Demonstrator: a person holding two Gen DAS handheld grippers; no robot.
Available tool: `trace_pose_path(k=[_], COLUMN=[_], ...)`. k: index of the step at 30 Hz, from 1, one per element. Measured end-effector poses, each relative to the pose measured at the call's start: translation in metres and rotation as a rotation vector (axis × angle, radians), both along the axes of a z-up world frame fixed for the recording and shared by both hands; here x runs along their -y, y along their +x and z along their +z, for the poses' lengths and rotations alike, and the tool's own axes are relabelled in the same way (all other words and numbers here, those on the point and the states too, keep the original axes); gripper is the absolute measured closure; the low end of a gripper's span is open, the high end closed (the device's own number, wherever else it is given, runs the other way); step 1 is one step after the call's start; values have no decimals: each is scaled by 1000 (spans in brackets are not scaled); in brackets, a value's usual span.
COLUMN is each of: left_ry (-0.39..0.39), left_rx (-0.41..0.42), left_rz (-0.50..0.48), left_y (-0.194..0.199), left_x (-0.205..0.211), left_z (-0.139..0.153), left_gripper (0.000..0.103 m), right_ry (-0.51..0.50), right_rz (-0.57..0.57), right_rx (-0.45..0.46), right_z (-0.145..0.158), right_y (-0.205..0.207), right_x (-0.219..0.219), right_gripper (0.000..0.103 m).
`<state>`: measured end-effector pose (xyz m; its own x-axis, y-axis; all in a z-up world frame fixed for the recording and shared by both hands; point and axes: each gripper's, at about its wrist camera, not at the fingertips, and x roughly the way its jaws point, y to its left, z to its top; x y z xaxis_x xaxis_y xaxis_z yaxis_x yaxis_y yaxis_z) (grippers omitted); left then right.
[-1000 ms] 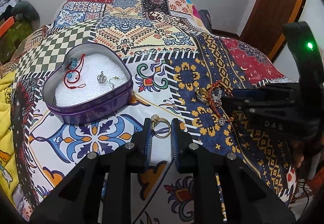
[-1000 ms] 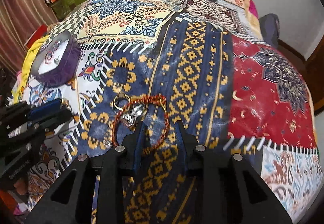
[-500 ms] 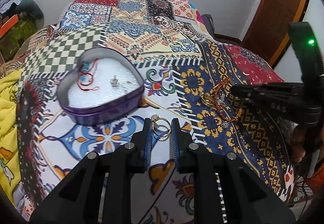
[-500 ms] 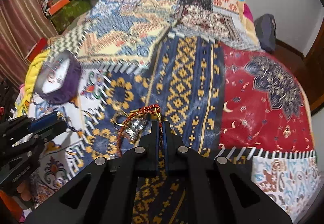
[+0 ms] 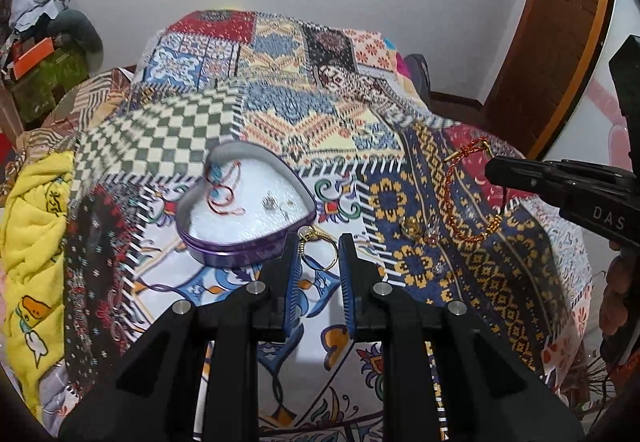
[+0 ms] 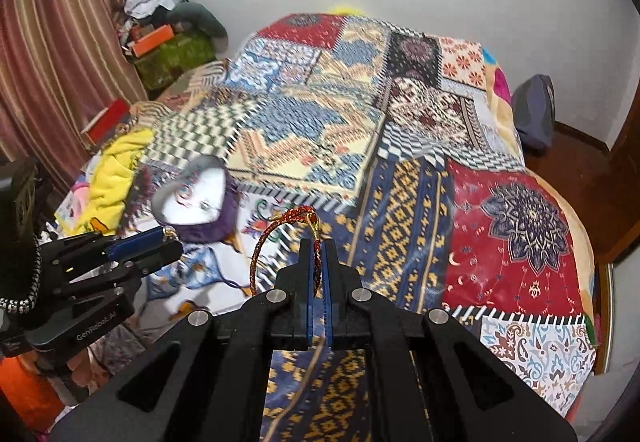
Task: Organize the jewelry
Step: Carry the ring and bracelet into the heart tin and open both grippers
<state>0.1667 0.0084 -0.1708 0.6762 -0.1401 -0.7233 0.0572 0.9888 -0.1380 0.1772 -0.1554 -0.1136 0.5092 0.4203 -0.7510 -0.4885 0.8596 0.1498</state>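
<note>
A purple heart-shaped tin point(image 5: 248, 242) with a white lining sits on the patchwork bedspread and holds a red cord bracelet point(image 5: 222, 190) and small silver pieces. My left gripper point(image 5: 318, 250) is shut on a gold ring point(image 5: 318, 252), held above the bedspread beside the tin. My right gripper point(image 6: 317, 254) is shut on a red and gold braided bracelet point(image 6: 272, 238), lifted off the bed; it also shows in the left wrist view point(image 5: 460, 194). The tin shows blurred in the right wrist view point(image 6: 196, 198).
A gold ring point(image 5: 412, 227) and small clear pieces point(image 5: 433, 232) lie on the blue and yellow patch. A yellow towel point(image 5: 36, 226) lies at the bed's left edge. Boxes and clothes point(image 6: 168, 38) are piled by the curtain. A wooden door point(image 5: 560, 22) stands at right.
Both grippers have risen from the bedspread. The right gripper closed on the braided bracelet and lifted it. The left gripper lifted the gold ring toward the tin.
</note>
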Motion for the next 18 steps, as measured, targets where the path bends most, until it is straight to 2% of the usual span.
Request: trace_pose_path(k=[9, 18], left_ry=[2, 2], left_rx=[76, 114], left_rz=[38, 84], left_y=[-5, 3], left_x=[-19, -43], left_z=[32, 46], left_gripper=[85, 85], right_ry=[62, 87], right_rz=[36, 88], right_rx=[30, 43], right_z=[16, 21], right_y=[1, 11], right_x=[-29, -66], right_gripper=[100, 100])
